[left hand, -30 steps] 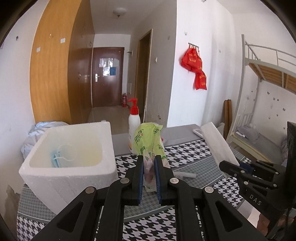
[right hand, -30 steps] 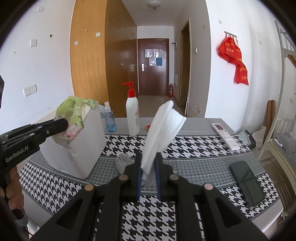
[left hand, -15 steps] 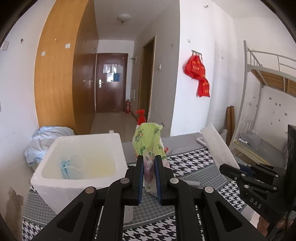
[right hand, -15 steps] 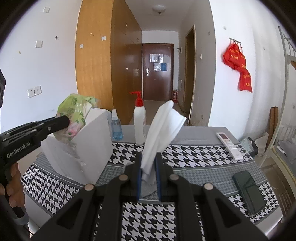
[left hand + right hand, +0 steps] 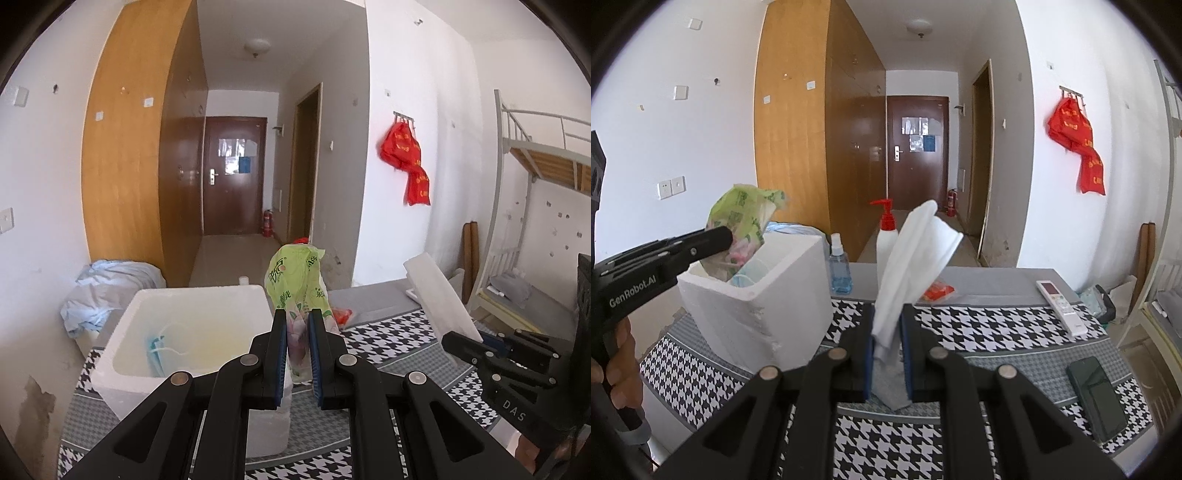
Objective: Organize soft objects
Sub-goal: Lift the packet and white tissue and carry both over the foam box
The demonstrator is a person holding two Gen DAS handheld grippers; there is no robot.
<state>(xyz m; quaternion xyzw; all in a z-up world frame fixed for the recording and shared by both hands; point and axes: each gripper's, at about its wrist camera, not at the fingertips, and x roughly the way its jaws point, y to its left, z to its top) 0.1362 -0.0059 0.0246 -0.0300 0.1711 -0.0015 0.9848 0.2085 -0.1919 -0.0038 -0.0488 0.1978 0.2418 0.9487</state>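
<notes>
My left gripper (image 5: 297,321) is shut on a green tissue pack (image 5: 295,280), held upright just right of the white foam box (image 5: 192,299). In the right wrist view that pack (image 5: 742,218) hangs over the foam box (image 5: 790,295) rim, with the left gripper (image 5: 720,236) reaching in from the left. Blue face masks (image 5: 157,350) lie inside the box. My right gripper (image 5: 887,317) is shut on a folded white cloth (image 5: 916,254), lifted above the checked tablecloth (image 5: 979,325). The same cloth (image 5: 439,299) and right gripper (image 5: 454,339) show at the right of the left wrist view.
A red-capped pump bottle (image 5: 886,236) and a blue spray bottle (image 5: 839,273) stand behind the box. A red packet (image 5: 936,290), a white remote (image 5: 1060,306) and a dark phone (image 5: 1097,395) lie on the table. A bunk bed (image 5: 535,184) stands at the right.
Both grippers have risen with their loads. The tissue pack now sits closer to the foam box rim, and the box appears lower and nearer in both views.
</notes>
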